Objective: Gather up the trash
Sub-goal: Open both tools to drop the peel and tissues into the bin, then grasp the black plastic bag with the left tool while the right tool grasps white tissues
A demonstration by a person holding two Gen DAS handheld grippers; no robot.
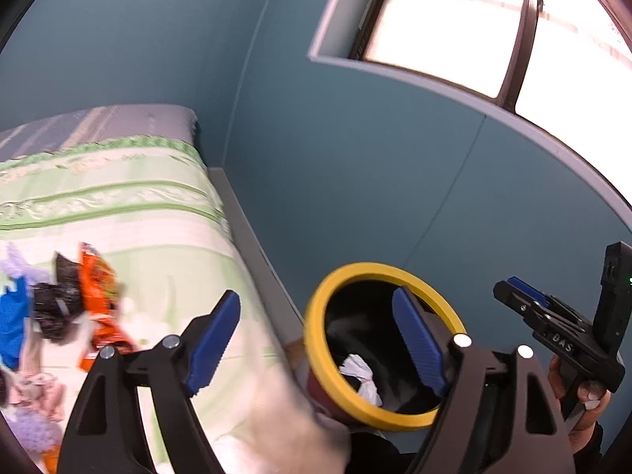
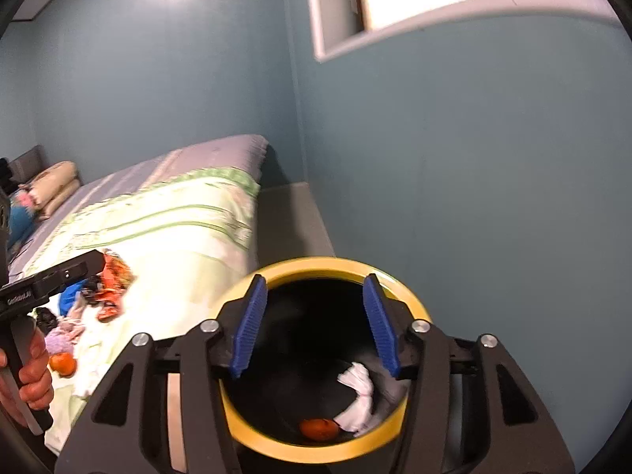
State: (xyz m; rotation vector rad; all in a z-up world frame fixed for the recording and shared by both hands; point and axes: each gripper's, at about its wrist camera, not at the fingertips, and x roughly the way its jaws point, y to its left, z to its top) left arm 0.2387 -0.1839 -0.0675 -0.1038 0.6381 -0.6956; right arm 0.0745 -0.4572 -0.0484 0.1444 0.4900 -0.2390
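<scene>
A trash bin with a yellow rim (image 2: 335,460) (image 1: 316,359) stands beside the bed. Inside lie crumpled white paper (image 2: 357,399) (image 1: 357,371) and an orange peel (image 2: 319,428). My right gripper (image 2: 316,328) is open and empty, directly above the bin mouth. My left gripper (image 1: 316,339) is open and empty, between the bed edge and the bin. On the bed lie an orange snack wrapper (image 1: 98,300) (image 2: 112,280), a black wrapper (image 1: 55,308), blue (image 1: 14,320) and purple (image 1: 31,430) scraps, and an orange fruit (image 2: 62,363).
The bed has a green-striped cover (image 2: 177,237) and pillows (image 2: 51,185) at its far end. A grey ledge (image 2: 292,221) runs between bed and teal wall (image 2: 474,197). A bright window (image 1: 454,23) is above.
</scene>
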